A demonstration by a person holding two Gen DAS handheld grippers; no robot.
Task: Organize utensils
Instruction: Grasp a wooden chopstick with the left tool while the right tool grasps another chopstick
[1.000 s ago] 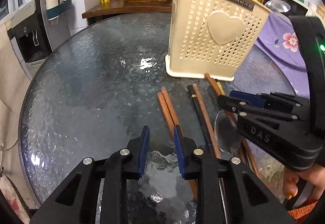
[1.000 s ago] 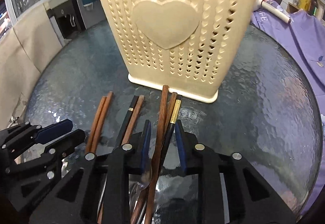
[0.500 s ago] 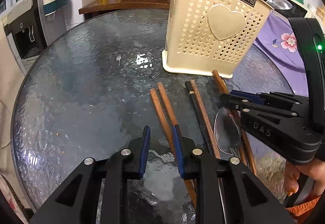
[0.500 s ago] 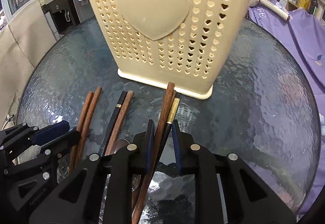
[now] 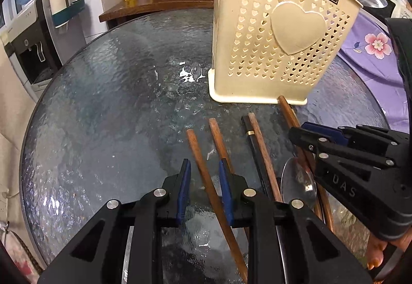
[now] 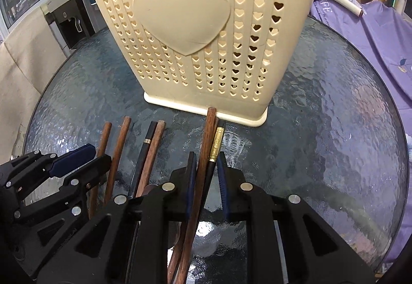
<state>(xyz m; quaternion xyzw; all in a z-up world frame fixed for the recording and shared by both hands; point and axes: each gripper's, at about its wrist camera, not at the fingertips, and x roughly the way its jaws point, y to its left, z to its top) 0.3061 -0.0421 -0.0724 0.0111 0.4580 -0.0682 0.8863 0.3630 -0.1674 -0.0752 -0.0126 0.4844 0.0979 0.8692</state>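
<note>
While nothing can be seen inside the cream holder (image 6: 206, 34), which stands upright at the far side of the glass table (image 5: 103, 109), all the visible utensils lie flat on the glass just in front of it, so the sorting looks barely begun. Brown and black chopsticks (image 5: 260, 145) rest side by side, their ends pointing toward the holder, and a metal spoon (image 5: 298, 181) lies among them. In the left wrist view, the left tongs (image 5: 204, 175) are narrowed around one brown chopstick (image 5: 203, 170) but not clamped on it; a gap shows on its left side. In the right wrist view, the right tongs (image 6: 207, 170) have been closing and now straddle a brown stick (image 6: 206, 145) and a black, gold-banded one (image 6: 215, 147); whether the pads press them cannot be told. Every piece is left to lift and drop into the holder.
</note>
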